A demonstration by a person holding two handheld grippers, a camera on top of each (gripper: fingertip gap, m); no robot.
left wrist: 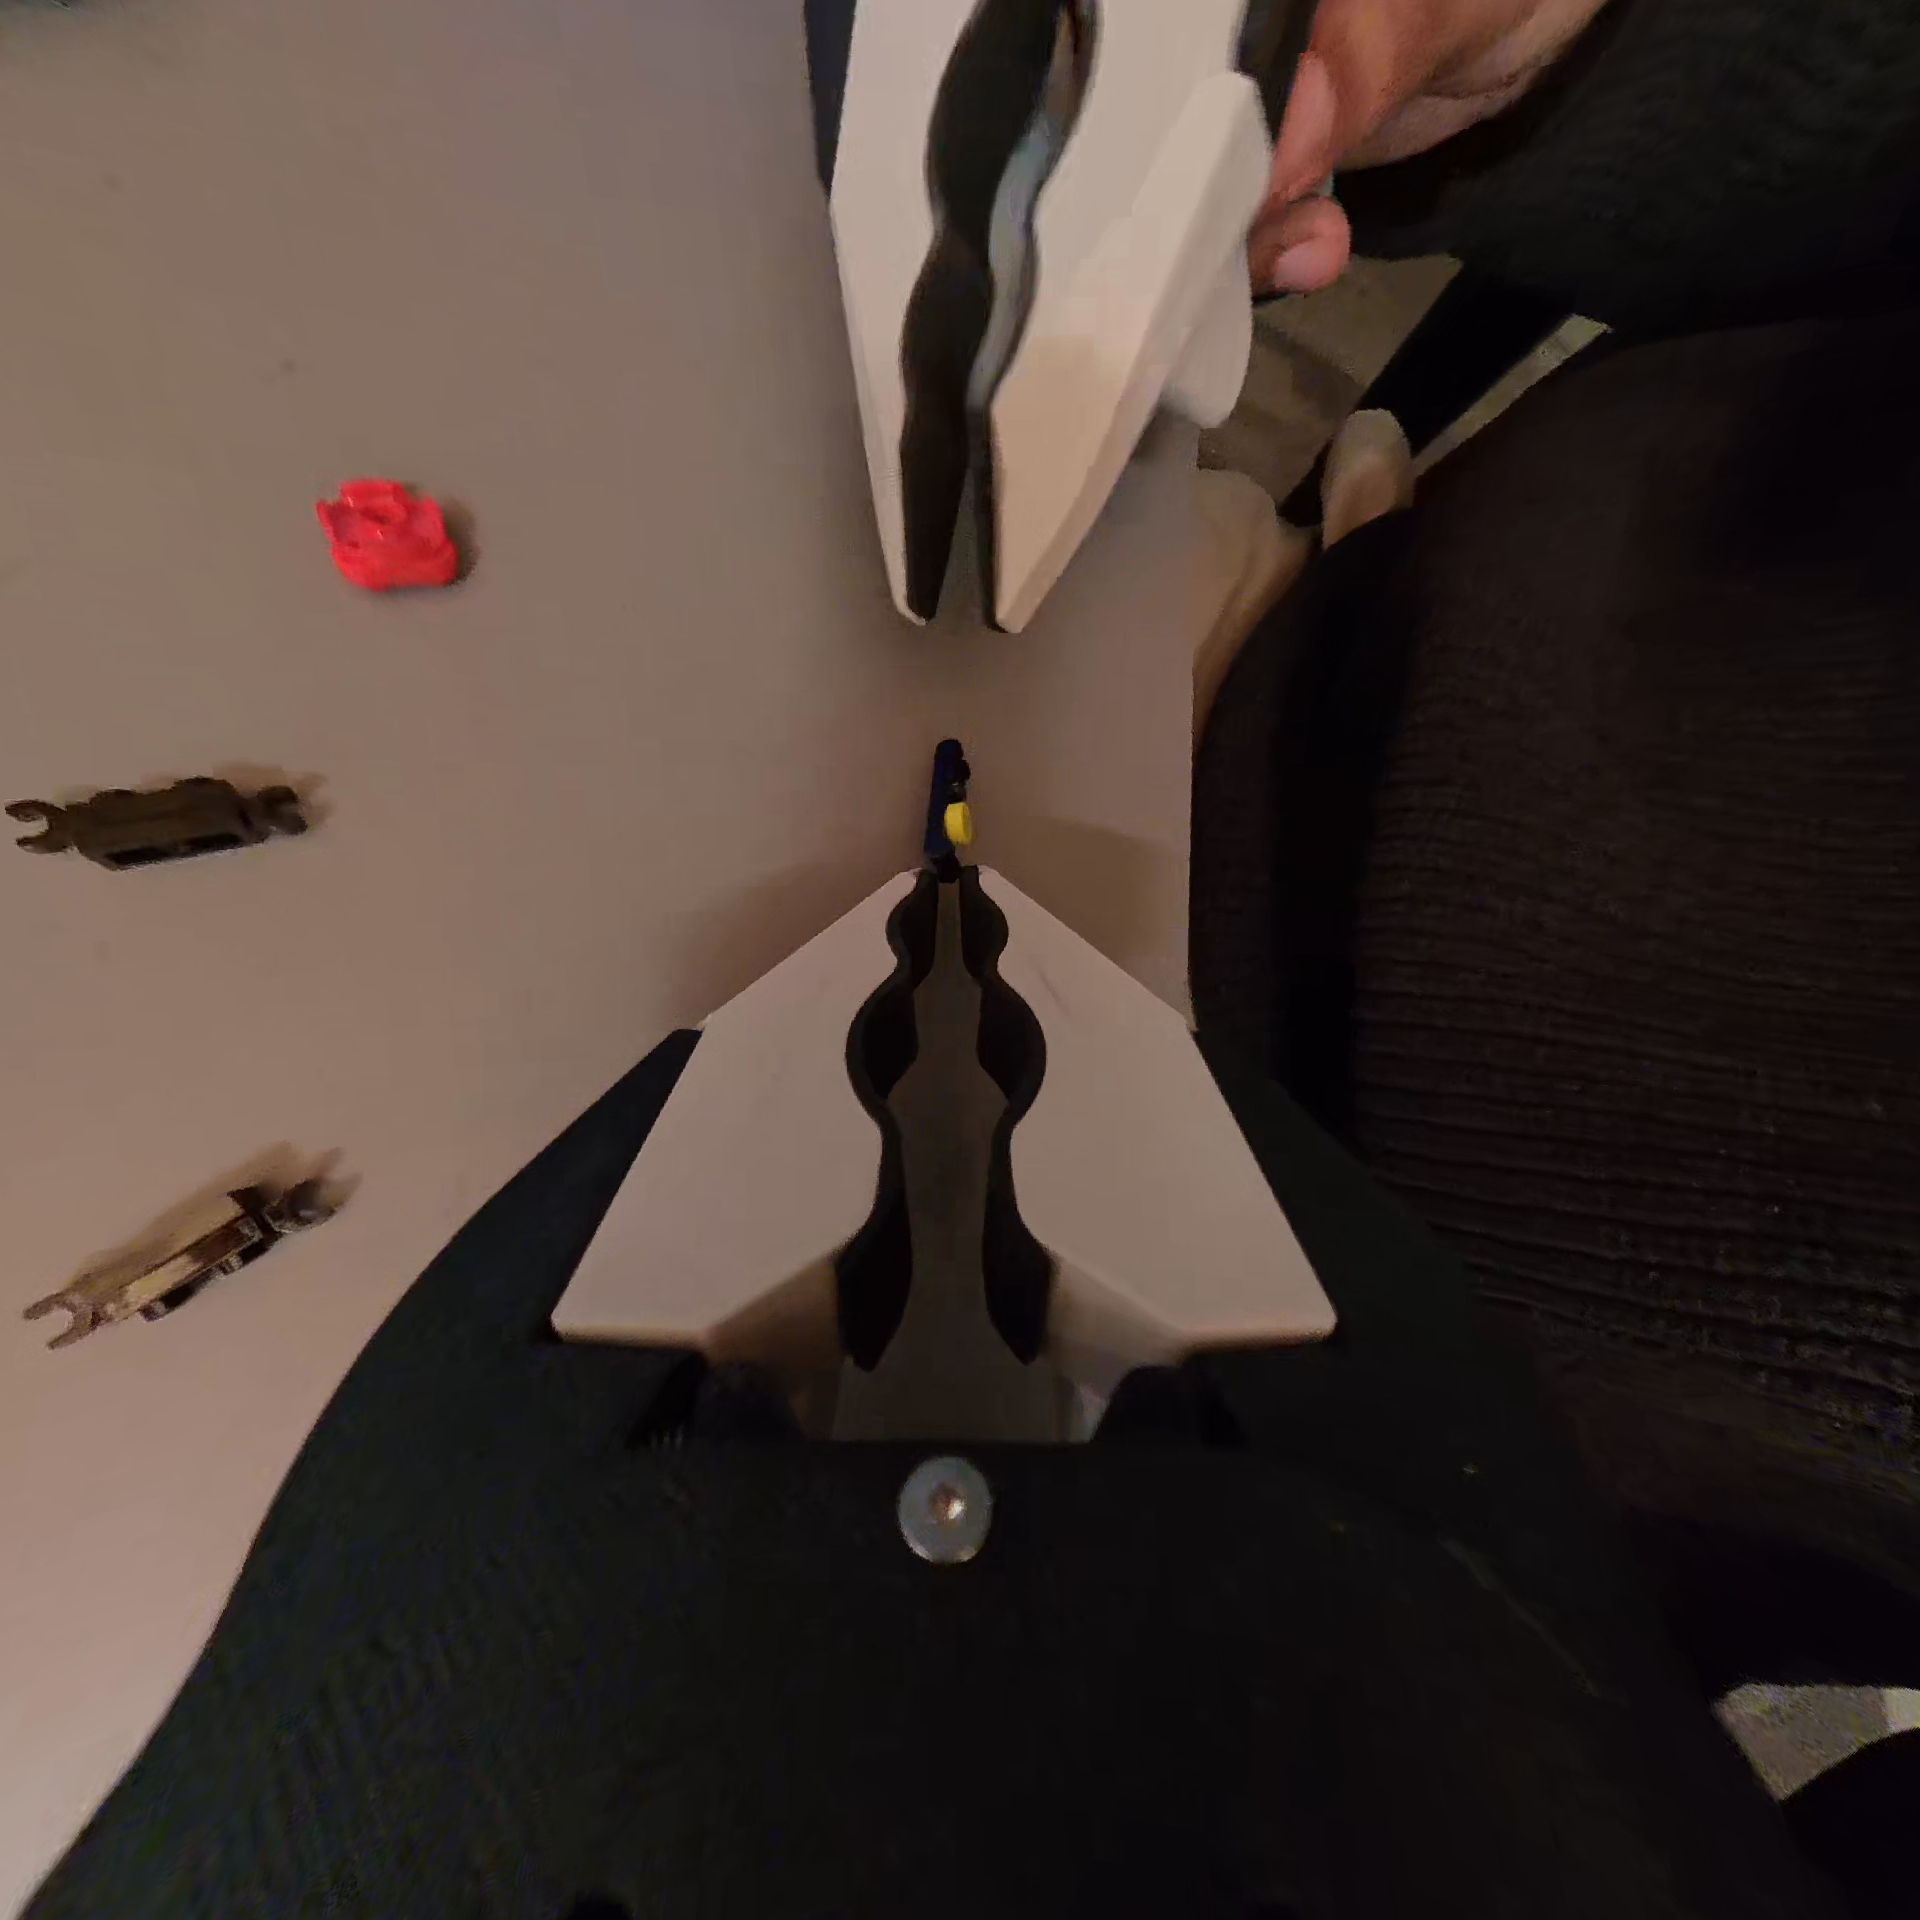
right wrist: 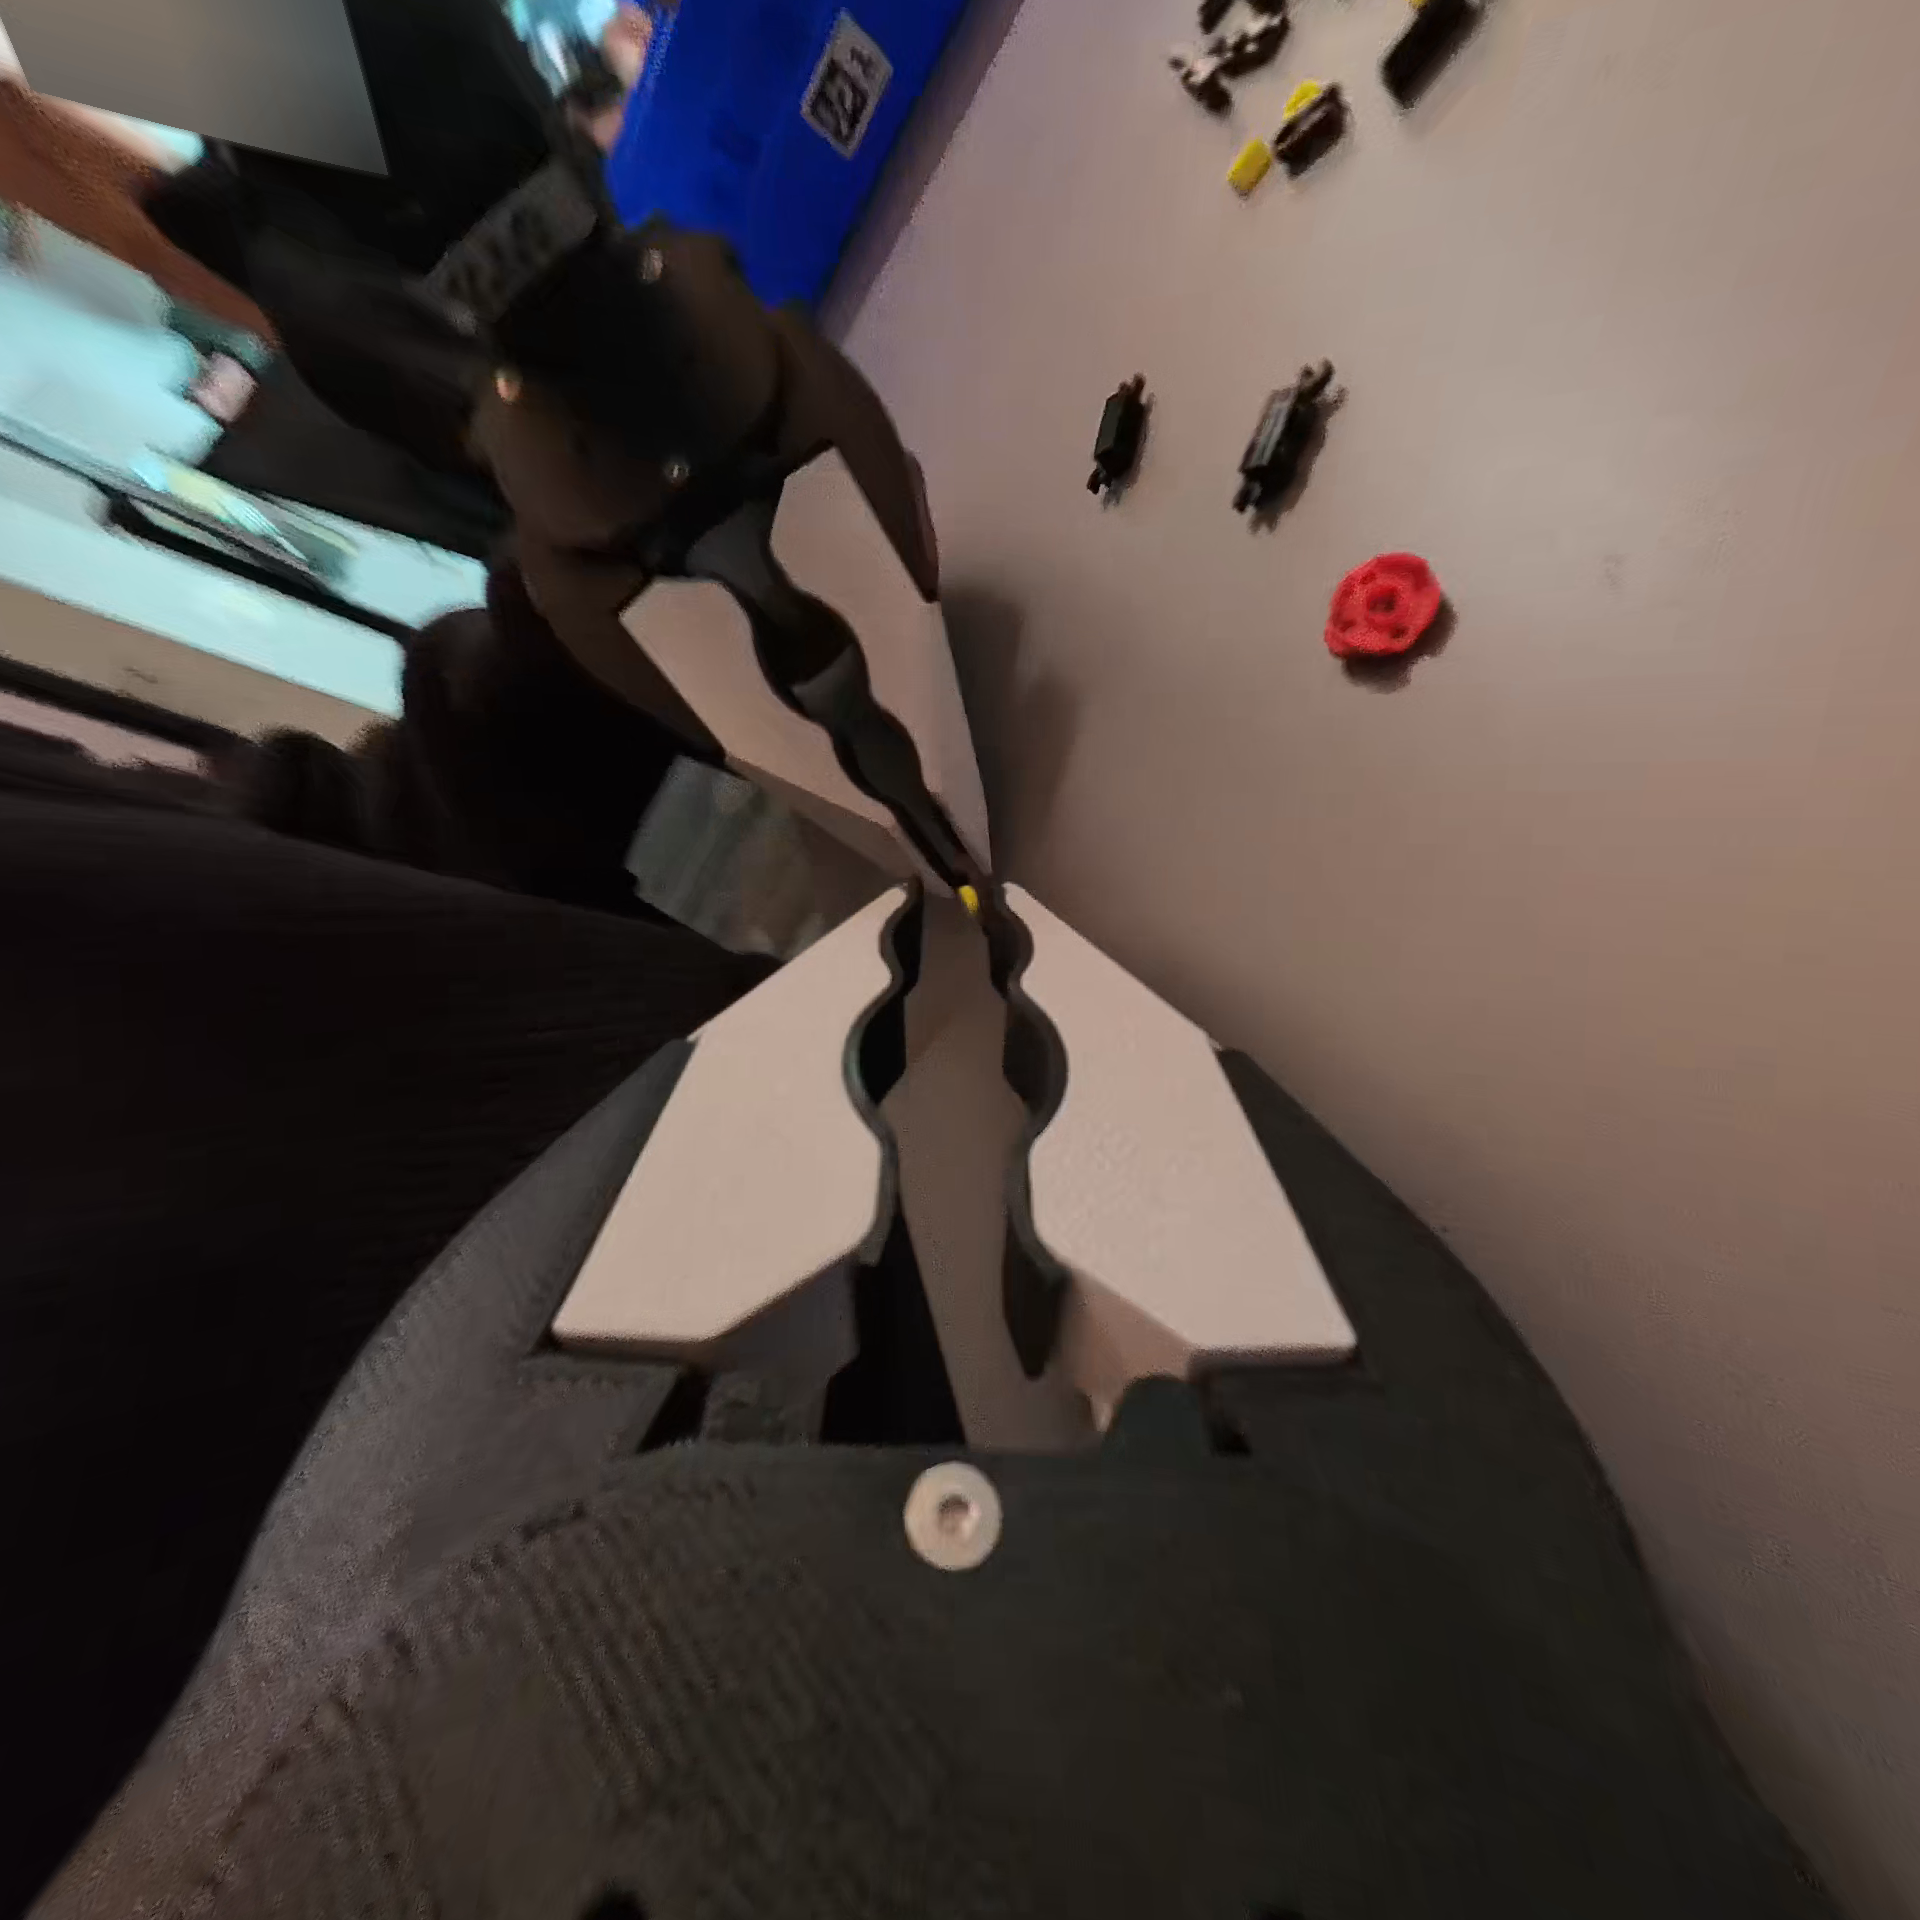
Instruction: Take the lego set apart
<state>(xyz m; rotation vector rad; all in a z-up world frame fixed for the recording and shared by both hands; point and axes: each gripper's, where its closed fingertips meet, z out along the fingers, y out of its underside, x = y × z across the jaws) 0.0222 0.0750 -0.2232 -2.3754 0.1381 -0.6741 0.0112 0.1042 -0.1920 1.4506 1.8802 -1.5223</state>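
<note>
Left tool [left wrist: 943,873] pinches lego piece [left wrist: 949,800].

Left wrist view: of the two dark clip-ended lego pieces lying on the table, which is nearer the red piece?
The upper black clip piece, lying almost level. It sits directly below the red piece; the greyer, tilted clip piece lies farther down.

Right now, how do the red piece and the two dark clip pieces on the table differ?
The red piece is round and bright; the two dark clip pieces are long, narrow and black. The red piece lies alone; the clip pieces lie side by side, apart, roughly parallel. All three rest loose on the table, away from both claws.
</note>
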